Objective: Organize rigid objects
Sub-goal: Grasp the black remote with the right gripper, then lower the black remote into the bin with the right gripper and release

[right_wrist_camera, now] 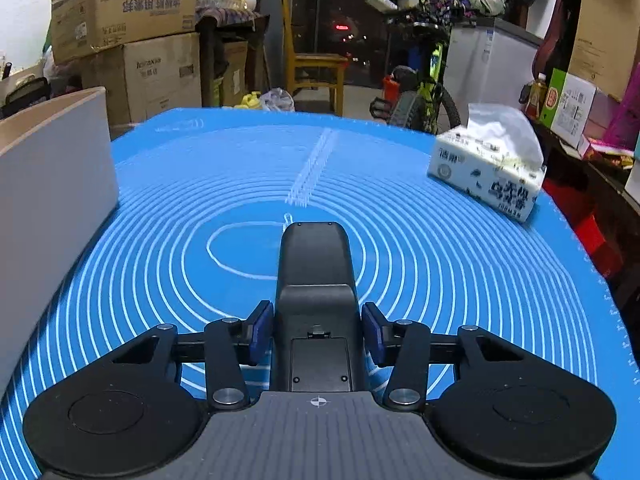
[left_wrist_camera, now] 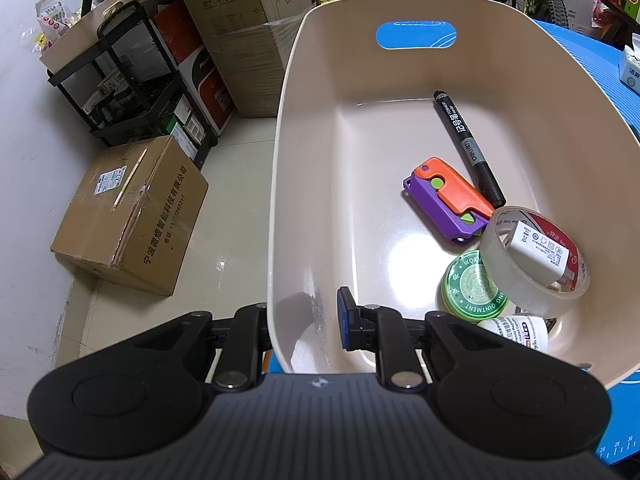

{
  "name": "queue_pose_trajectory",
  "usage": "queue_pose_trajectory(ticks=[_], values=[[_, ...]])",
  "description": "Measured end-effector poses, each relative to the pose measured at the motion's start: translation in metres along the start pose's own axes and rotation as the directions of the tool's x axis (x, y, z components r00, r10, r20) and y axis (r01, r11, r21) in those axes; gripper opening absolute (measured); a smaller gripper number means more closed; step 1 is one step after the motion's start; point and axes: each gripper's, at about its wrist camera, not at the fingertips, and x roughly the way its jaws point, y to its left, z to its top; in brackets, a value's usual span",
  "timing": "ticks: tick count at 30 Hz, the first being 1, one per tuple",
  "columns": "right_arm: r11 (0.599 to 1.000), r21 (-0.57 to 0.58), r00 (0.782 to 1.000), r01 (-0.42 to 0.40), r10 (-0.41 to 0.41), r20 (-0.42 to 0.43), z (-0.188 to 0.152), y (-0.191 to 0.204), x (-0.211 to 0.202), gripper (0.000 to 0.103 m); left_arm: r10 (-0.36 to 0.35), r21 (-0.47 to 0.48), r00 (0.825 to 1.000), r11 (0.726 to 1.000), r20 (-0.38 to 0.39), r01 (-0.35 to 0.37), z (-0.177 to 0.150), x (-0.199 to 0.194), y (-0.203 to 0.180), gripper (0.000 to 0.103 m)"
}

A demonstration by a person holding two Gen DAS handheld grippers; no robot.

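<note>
My left gripper [left_wrist_camera: 306, 320] straddles the near left wall of a beige plastic bin [left_wrist_camera: 280, 184], one finger outside and one finger [left_wrist_camera: 345, 316] inside; the jaws look closed on the wall. In the bin lie a black marker [left_wrist_camera: 466, 144], an orange and purple toy knife [left_wrist_camera: 448, 204], a clear tape roll [left_wrist_camera: 536, 264] with a white charger [left_wrist_camera: 538, 250] inside it, a green ointment tin [left_wrist_camera: 472, 292] and a small white bottle [left_wrist_camera: 516, 332]. My right gripper [right_wrist_camera: 316, 332] is shut on a black remote-like device [right_wrist_camera: 314, 292], held just above the blue mat [right_wrist_camera: 440, 240]. The bin's outer wall [right_wrist_camera: 48, 200] shows at the left of the right wrist view.
A tissue pack [right_wrist_camera: 488, 168] sits at the mat's far right. Cardboard boxes [left_wrist_camera: 132, 208] and a black rack [left_wrist_camera: 132, 80] stand on the floor left of the table. More boxes [right_wrist_camera: 124, 16], a chair [right_wrist_camera: 316, 64] and a bicycle [right_wrist_camera: 420, 96] stand beyond it.
</note>
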Motion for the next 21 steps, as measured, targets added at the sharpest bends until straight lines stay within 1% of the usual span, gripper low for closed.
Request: queue_pose_trajectory(ticks=[4,11,16,21], values=[[1.0,-0.003,0.998,-0.022,0.022,0.065,0.007,0.001,-0.012,0.053,0.001,0.002,1.0,1.0,0.0,-0.001,0.0,0.0,0.0,0.021],[0.997,0.01,0.988,-0.074,0.072,0.136,0.023,0.009,-0.035,0.053,0.0,0.002,1.0,1.0,0.001,0.0,0.0,0.0,0.0,0.021],[0.989,-0.005,0.971,-0.145,0.144,0.193,0.038,0.024,-0.054,0.053,0.006,0.004,1.0,1.0,-0.002,-0.006,0.0,0.001,-0.002,0.021],[0.976,-0.015,0.948,-0.215,0.212,0.238,0.054,0.046,-0.075,0.053,0.007,0.003,1.0,1.0,-0.002,-0.007,0.0,0.001,-0.002,0.021]])
